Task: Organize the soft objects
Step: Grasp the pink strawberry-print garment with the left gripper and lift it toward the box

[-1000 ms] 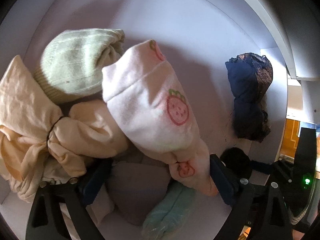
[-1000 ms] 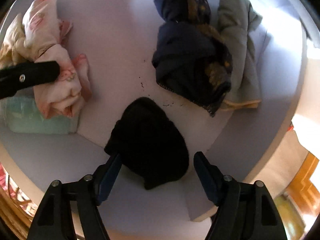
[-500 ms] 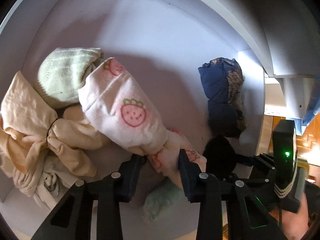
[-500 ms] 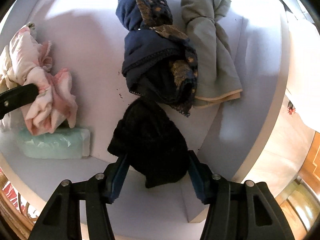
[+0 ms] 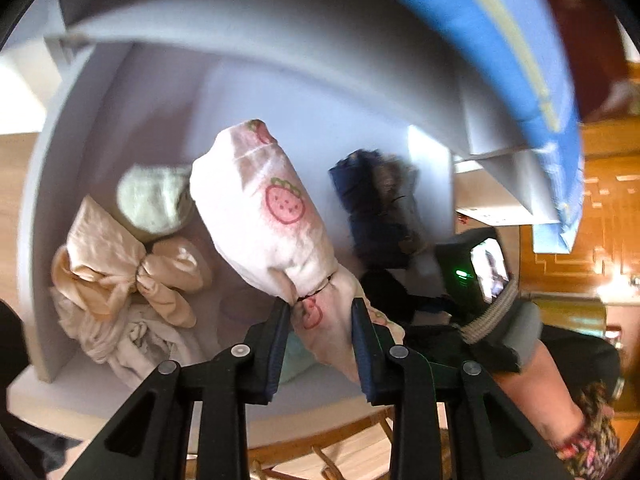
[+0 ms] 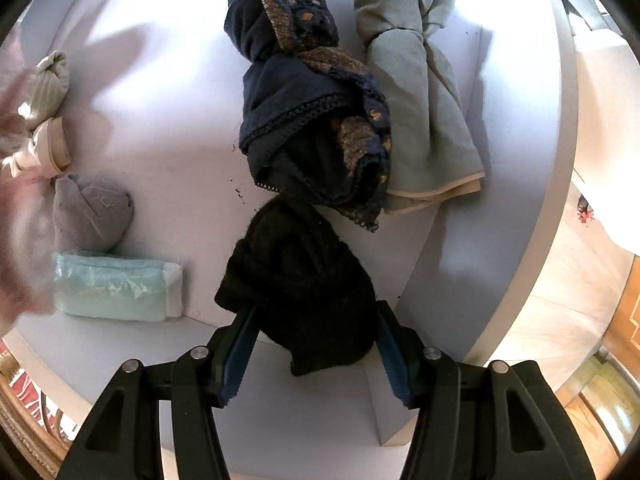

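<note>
Barely begun, I'd say: left gripper [image 5: 319, 320] clenched on the strawberry bundle [image 5: 264, 208]; right gripper [image 6: 316, 344] grasping the black bundle [image 6: 296, 280]; other bundles unsorted in the drawer [image 6: 168, 80].

Both fisheye views are bent strongly at their dark rims. The left wrist view is smeared by motion blur. Bright patches and soft shadows are cast across the pale lavender tray floor [image 6: 168, 92].

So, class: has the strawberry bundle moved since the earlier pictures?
Yes. The strawberry bundle, clamped in the left gripper, has lifted off the beige bundle and now hangs above the drawer floor.
</note>
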### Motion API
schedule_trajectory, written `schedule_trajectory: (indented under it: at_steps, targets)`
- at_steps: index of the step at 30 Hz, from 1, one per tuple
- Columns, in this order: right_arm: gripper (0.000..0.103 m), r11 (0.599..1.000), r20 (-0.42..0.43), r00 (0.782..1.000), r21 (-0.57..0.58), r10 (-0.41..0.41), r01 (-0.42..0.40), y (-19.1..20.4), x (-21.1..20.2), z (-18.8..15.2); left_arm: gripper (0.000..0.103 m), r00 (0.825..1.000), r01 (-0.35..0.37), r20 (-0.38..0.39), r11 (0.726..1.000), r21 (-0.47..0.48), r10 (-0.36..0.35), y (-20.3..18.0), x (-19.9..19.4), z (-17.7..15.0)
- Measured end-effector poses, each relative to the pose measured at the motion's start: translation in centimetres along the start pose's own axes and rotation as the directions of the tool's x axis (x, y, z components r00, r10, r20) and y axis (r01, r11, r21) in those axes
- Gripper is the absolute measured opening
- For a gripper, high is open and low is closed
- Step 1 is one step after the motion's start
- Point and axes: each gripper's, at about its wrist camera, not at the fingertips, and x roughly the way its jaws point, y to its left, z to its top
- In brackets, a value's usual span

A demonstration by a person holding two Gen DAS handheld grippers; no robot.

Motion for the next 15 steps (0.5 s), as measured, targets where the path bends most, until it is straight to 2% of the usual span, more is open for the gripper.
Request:
schedule_trajectory:
  at_steps: [4, 9, 12, 15]
  targets:
    - [0.058, 1.000, 0.012, 1.000, 0.018, 0.013, -0.013, -0.9, 0.1, -0.3, 0.030, 0.999, 0.031, 0.028, 0.998, 0.053, -0.033, -1.2, -3.5, -0.5]
    - [0.050, 0.997, 0.049, 0.998, 0.052, 0.046, -0.049, -1.7, -0.6, -0.4, 0.024, 0.994, 0.071, 0.081, 0.991, 0.112, -0.080, -2.4, -8.0, -0.6]
    - [0.047, 0.997, 0.057, 0.997, 0.054, 0.047, -0.050, -1.7, -1.2, -0.5, 0.020, 0.992, 0.060, 0.101, 0.987, 0.147, -0.076, -3.2, -9.2, -0.5]
    - [0.047, 0.998, 0.054, 0.998, 0.053, 0.043, -0.046, -1.5, -1.2, -0.5, 0.017, 0.993, 0.044, 0.098, 0.988, 0.148, -0.059, -3.2, -8.4, -0.3]
